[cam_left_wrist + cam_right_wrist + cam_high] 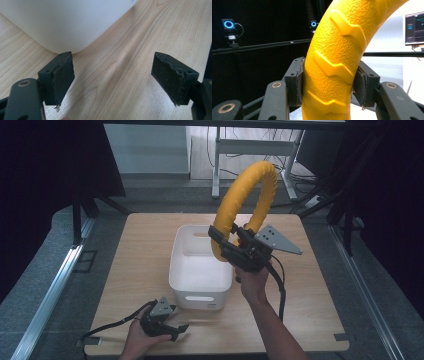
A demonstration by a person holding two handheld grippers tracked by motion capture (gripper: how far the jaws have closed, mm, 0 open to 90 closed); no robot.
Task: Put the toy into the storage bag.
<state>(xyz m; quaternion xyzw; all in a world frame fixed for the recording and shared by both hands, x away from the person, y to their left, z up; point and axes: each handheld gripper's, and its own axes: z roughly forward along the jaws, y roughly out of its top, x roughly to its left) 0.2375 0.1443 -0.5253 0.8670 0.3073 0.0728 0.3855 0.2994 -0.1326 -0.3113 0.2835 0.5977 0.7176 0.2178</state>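
- right gripper clamped on a yellow ring, held upright in the air above the white bin; both pads press the ring's ribbed sides.
- left gripper low on the wooden table, jaws spread apart with nothing between, just beside the bin's near corner.

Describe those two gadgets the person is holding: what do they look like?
Each is a black handheld gripper with two blocky jaws faced with dark, worn pads and brass-coloured rivets on the linkages. The right gripper and the left gripper each carry a grey three-cornered plate with small holes on top. A black cable trails from each. The forearms are bare, no sleeves in view.
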